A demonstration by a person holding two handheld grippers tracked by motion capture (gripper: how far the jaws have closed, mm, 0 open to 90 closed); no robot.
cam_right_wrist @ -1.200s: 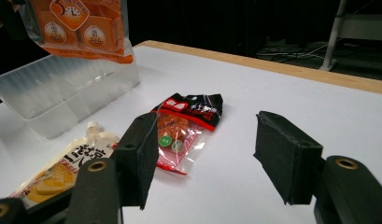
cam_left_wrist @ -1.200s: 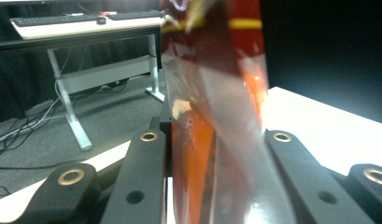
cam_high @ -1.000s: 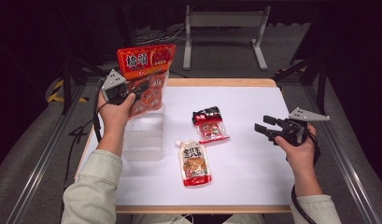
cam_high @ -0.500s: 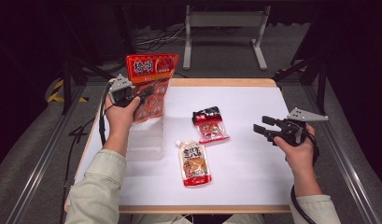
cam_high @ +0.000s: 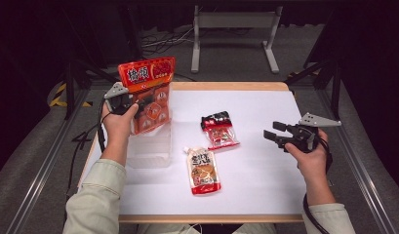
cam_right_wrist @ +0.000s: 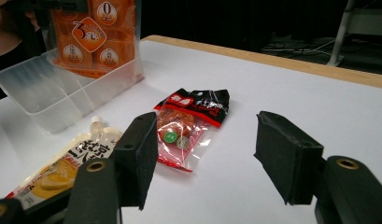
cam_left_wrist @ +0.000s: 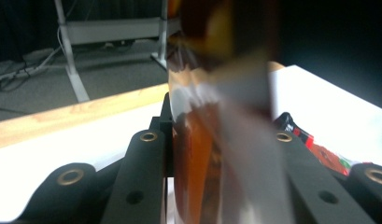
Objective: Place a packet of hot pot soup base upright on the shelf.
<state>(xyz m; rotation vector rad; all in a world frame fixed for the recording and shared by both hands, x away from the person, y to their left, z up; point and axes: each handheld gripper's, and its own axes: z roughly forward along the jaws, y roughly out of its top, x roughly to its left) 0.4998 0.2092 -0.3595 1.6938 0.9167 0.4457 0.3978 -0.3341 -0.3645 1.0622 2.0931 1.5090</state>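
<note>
Lowered since a second ago, the orange snack bag (cam_high: pixel 149 95) now hangs with its bottom edge inside the clear plastic bin (cam_high: pixel 149 148) at the table's left side. It stands upright, its red top band above the bin's rim. The left gripper (cam_high: pixel 133 105) has its jaws clamped on the bag's middle; in the left gripper view the bag (cam_left_wrist: pixel 212 154) sits pinched between them. To the right, a spouted pouch (cam_high: pixel 203 170) lies flat near the front, and a small red-and-black packet (cam_high: pixel 218 130) lies just beyond it. At the far right, the right gripper (cam_high: pixel 275 131) hovers over the white table (cam_high: pixel 265 185), jaws apart, holding nothing.
</note>
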